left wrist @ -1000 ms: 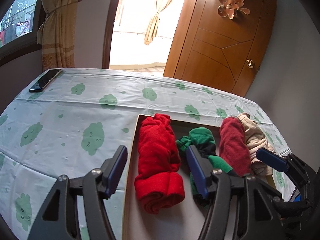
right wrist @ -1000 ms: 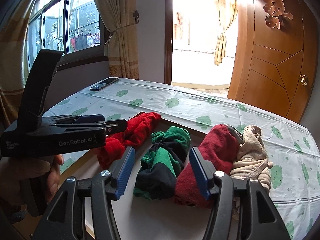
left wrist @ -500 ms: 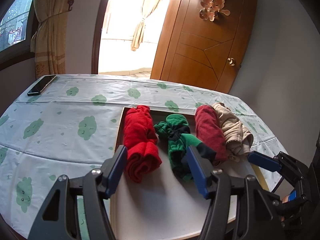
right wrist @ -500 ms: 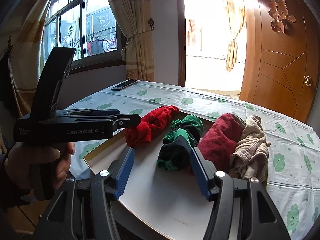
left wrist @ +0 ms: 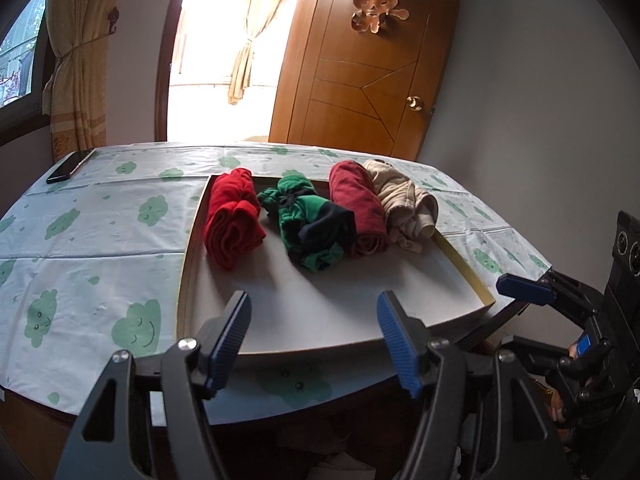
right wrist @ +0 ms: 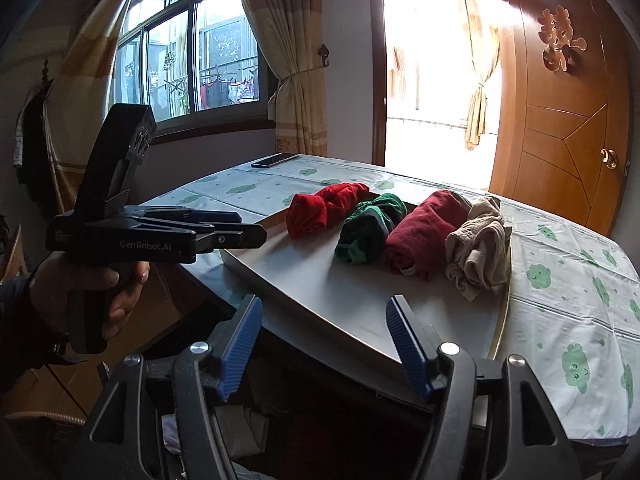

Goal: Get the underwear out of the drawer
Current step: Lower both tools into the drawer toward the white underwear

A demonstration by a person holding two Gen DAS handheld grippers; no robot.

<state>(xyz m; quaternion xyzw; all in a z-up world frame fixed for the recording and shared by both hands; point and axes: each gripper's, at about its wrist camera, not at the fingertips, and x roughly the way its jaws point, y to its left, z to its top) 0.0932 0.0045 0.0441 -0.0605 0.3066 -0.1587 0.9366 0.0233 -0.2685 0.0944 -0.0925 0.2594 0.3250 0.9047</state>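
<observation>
A shallow white drawer lies on the table and holds a row of rolled underwear. From the left these are a bright red roll, a green and black one, a dark red one and a beige one. My left gripper hovers at the drawer's near edge, well short of the rolls; its jaws are opening with nothing between them. My right gripper hangs off the table's near corner, its jaws also opening and empty. In the right wrist view a hand holds the left gripper out to the left.
A dark phone lies at the table's far left corner on the cloud-print tablecloth. The drawer's near end overhangs the table edge. Behind the table are a wooden door, a bright doorway, and curtains by a window.
Both grippers have pulled back from over the underwear to the near edge of the table, so the rolls sit farther off. Both pairs of jaws stand slightly wider.
</observation>
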